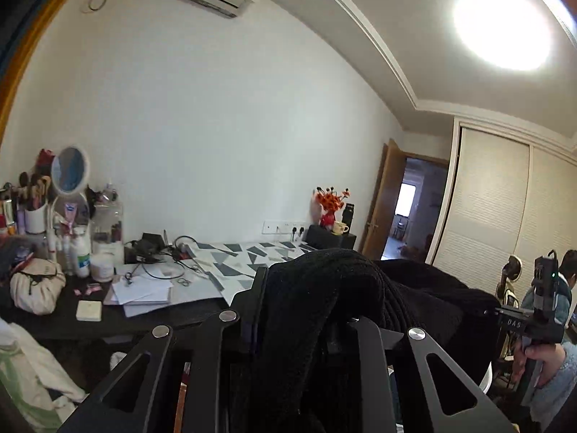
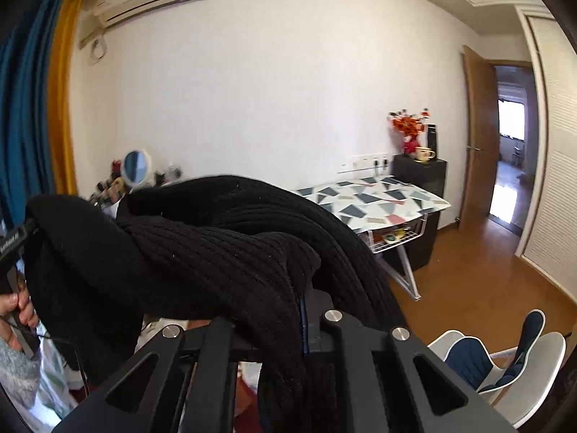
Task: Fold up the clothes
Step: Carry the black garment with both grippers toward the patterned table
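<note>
Sweater (image 1: 324, 288) held aloft between both grippers, above the table (image 2: 382, 198).
Left gripper (image 1: 306, 324), roughly level, is clamped on black ribbed knit that drapes over its fingers; in the right view a hand (image 2: 14, 310) grips its handle at the left edge, lettering there too blurred to read. Right gripper (image 2: 303, 324), tilted slightly down, is nearly closed on the same knit; seen from the left view, its body (image 1: 541, 310) reads "DAS".
</note>
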{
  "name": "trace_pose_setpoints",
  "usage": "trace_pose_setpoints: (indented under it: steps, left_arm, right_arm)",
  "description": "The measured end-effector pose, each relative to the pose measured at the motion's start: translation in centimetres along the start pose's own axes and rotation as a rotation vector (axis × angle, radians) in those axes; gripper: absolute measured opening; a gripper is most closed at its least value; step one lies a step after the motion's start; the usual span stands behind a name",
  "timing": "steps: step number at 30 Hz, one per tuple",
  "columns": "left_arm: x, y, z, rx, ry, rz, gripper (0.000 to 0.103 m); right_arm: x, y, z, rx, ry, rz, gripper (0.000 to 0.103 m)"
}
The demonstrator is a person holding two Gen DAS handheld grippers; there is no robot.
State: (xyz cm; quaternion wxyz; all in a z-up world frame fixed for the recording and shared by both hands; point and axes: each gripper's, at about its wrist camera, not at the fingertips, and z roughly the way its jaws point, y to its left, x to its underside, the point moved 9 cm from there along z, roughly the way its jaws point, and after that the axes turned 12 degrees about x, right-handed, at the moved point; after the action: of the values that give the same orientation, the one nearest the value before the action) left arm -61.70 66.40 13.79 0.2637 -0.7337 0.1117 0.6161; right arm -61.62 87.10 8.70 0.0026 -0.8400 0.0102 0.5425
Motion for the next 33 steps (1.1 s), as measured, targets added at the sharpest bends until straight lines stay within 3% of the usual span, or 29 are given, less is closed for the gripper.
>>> trace_pose_setpoints:
  steps: [6,12,20,27,33]
  left_arm:
    - [0.7,-1.1,7.5,-0.010,0.016,-0.020,0.020]
    - [-0.4,0.0,15.8,-0.039,0.020,-0.015,0.021]
    - [-2.4,2.2,26.7,-0.052,0.020,-0.048,0.020]
    - [-4.4,1.9,32.0,-0.076,0.070,0.003,0.020]
    - [-5.9,2.4,34.8,-0.132,0.055,0.019,0.020]
  right_arm:
    - [-1.5,-6.3,4.8,0.037,-0.010,-0.005,0.010]
    - [-4.8,-11.6,13.8,0.003,-0.008,0.056,0.010]
    - [-9.9,-16.5,24.7,-0.031,0.006,0.039,0.010]
    - [-12.7,-19.9,32.3,-0.087,0.015,0.126,0.010]
    - [-16.3,-20.1,38.1,-0.158,0.005,0.175,0.010]
